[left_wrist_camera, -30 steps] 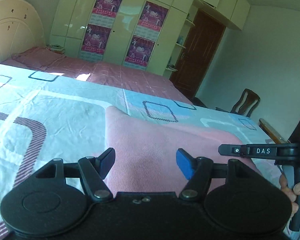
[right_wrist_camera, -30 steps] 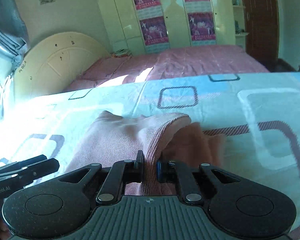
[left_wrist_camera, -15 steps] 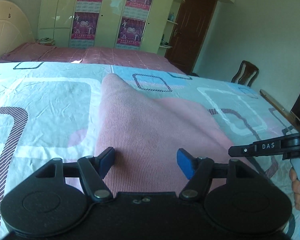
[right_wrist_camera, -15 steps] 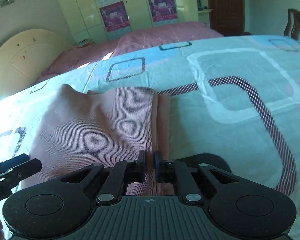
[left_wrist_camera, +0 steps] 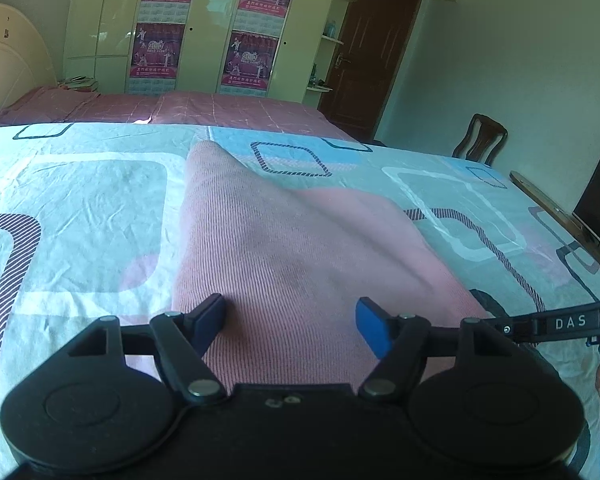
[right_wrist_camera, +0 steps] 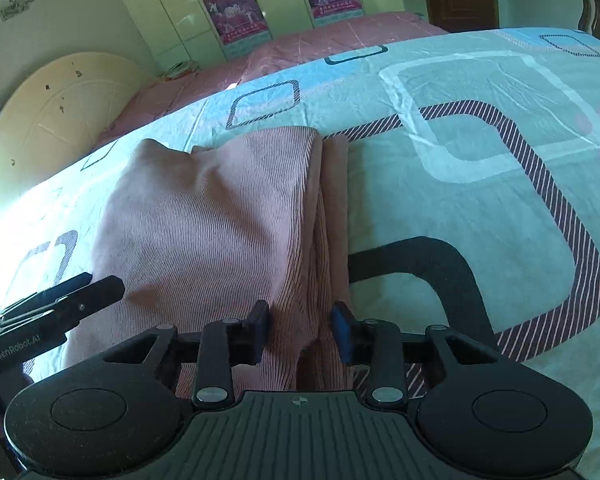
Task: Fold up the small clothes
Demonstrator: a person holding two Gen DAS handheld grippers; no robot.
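A pink ribbed garment (left_wrist_camera: 284, 248) lies folded on the patterned bedsheet (left_wrist_camera: 80, 208). In the right wrist view the garment (right_wrist_camera: 204, 224) shows a folded edge along its right side with lower layers beside it. My left gripper (left_wrist_camera: 290, 318) is open, just above the garment's near edge, holding nothing. My right gripper (right_wrist_camera: 300, 326) is open over the garment's near right edge, with the cloth between the blue pads but not clamped. The right gripper's tip (left_wrist_camera: 556, 322) shows at the right of the left wrist view; the left gripper's tip (right_wrist_camera: 60, 300) shows at the left of the right wrist view.
The bedsheet (right_wrist_camera: 480, 160) spreads wide to the right of the garment. A pink bed (left_wrist_camera: 172, 108) and a cream headboard (right_wrist_camera: 56, 108) lie behind. A wardrobe with posters (left_wrist_camera: 204, 28), a brown door (left_wrist_camera: 368, 52) and a wooden chair (left_wrist_camera: 480, 136) stand at the back.
My right gripper carried the garment's edge down onto the sheet and then opened, releasing it. The garment now lies flat and folded. My left gripper stayed open.
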